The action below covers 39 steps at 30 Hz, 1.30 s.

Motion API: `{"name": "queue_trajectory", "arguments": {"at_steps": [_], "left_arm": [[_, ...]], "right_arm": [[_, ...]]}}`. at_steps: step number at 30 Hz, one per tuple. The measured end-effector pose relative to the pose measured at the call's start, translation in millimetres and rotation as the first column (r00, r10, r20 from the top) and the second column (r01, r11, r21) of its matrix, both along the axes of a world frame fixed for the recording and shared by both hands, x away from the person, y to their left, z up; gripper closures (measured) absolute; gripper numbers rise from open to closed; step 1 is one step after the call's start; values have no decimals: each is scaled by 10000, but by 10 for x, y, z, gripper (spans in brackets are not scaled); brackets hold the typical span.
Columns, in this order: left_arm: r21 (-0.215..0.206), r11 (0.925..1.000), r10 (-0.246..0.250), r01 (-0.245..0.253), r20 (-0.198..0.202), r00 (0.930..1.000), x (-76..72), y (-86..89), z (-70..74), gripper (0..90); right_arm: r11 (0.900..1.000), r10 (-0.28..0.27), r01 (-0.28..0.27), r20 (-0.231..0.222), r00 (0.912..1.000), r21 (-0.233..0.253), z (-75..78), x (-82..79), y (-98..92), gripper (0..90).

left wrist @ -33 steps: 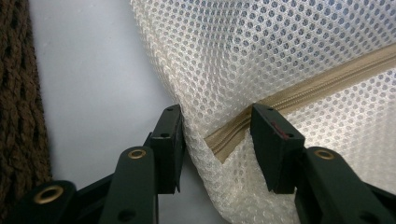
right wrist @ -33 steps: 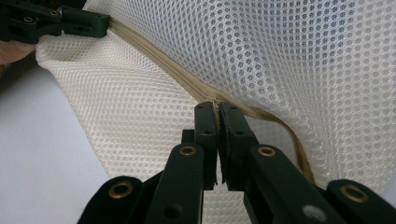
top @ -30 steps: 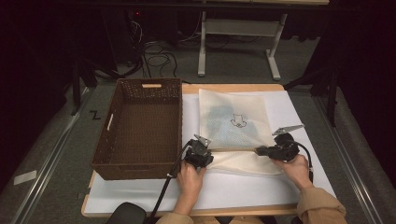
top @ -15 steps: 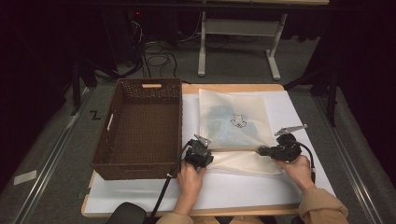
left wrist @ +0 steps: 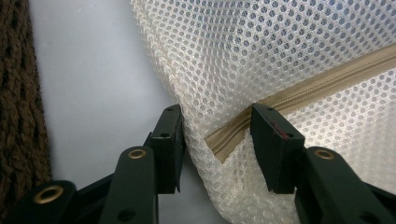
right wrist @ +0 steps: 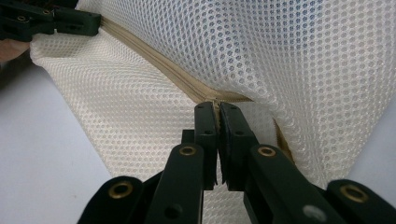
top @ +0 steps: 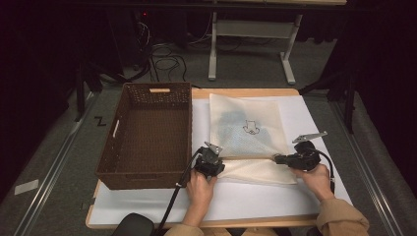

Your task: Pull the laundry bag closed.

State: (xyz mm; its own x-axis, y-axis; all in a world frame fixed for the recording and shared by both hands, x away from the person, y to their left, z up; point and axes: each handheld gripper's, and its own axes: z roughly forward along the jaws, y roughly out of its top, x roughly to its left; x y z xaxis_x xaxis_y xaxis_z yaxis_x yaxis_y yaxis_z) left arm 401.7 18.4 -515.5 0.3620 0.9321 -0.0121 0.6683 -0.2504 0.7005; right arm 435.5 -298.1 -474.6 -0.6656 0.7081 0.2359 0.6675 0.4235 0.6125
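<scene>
A cream mesh bag [top: 246,128] with a small printed figure lies flat on the white table cover, with its near part folded along a tan zipper [left wrist: 317,79]. My left gripper [top: 220,164] is at the bag's near left corner. In the left gripper view its jaws hold bunched mesh [left wrist: 280,46] at the zipper's end, left gripper [left wrist: 215,135]. My right gripper [top: 276,159] is at the bag's near right side. It is shut on the zipper pull [right wrist: 215,103], right gripper [right wrist: 217,112], with the zipper [right wrist: 163,70] running away towards the left gripper [right wrist: 56,21].
A dark brown woven basket [top: 113,142] stands empty to the left of the bag, close to my left hand. The white cover [top: 314,123] reaches the table's right and near edges. A metal table frame [top: 290,64] and cables lie on the floor beyond.
My right gripper has shifted slightly to the right along the zipper line. The left gripper and the basket have stayed put.
</scene>
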Motion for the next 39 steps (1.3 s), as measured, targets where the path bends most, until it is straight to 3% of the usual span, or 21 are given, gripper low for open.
{"name": "queue_trajectory", "arguments": {"at_steps": [39], "left_arm": [[13, 10000, 10, -10, 5, 10000, -1, -2, 0, 556]], "right_arm": [[9990, -453, 453, -8, 9990, 15, -13, -22, -209, 877]]}}
